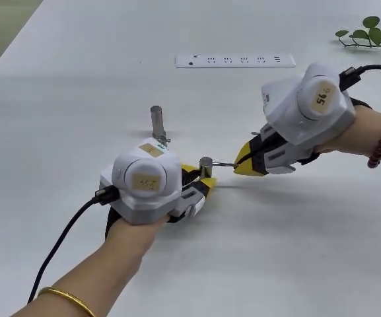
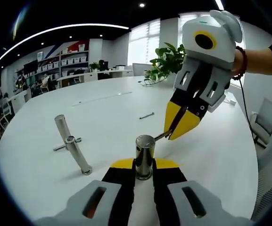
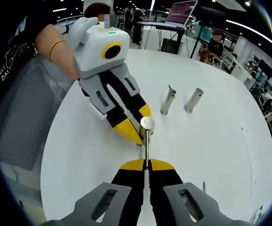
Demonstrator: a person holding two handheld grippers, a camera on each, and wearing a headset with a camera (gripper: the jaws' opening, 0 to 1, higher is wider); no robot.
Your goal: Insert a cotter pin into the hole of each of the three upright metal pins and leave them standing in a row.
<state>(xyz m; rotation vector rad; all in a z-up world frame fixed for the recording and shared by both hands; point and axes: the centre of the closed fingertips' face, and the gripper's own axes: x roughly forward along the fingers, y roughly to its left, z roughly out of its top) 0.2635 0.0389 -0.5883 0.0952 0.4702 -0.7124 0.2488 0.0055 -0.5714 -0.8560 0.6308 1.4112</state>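
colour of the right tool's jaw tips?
Yellow tips on black jaws. The white-bodied right tool shows this best in the left gripper view.

Label point(image 1: 322, 99), R gripper point(image 1: 241, 165): "95" or "56"

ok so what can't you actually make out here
- Hole of held metal pin: hidden by its top, right gripper view; too small, head view.
- Tip of cotter pin: in or short, too fine, head view.
- Held pin's foot: left gripper covers it, left gripper view.
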